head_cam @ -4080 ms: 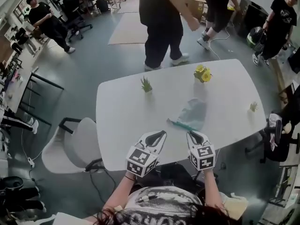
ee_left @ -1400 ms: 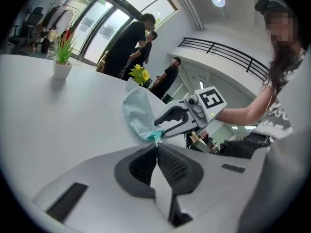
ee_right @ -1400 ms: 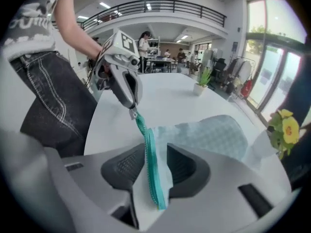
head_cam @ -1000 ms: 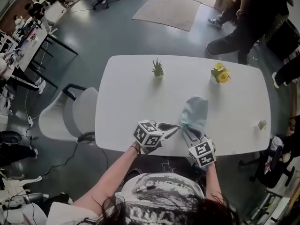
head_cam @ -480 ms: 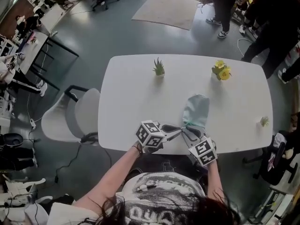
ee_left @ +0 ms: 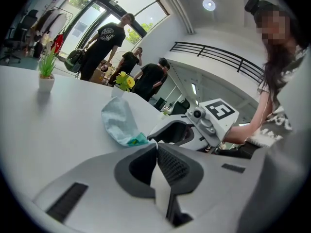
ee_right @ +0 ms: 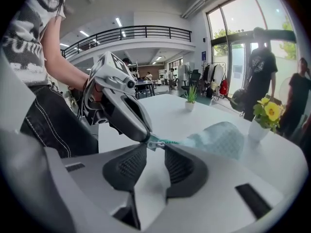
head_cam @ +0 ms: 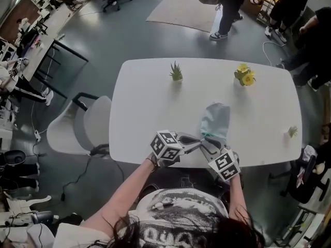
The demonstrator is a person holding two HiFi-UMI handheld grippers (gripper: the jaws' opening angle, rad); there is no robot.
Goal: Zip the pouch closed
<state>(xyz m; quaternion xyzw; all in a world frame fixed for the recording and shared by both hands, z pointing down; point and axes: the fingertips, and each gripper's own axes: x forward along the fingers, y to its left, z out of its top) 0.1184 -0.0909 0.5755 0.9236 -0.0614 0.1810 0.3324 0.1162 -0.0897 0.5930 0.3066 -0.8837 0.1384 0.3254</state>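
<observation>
A pale blue pouch with a teal zipper lies on the white table, its near end pointing at me. My left gripper comes in from the left and is shut on the teal end of the pouch. In the right gripper view its tip pinches that end beside the silver zipper pull. My right gripper has just been opening. Its jaws stand apart with the pull just ahead of their tips, and the pads do not press on it. The pouch's body stretches away beyond.
At the table's far side stand a small green plant and a vase of yellow flowers. Another tiny plant is at the right edge. A grey chair stands left of the table. People walk beyond it.
Four seconds ago both grippers hung near the front edge, clear of the pouch; now both are at its near end. In the last second they barely shift. People behind have walked on.
</observation>
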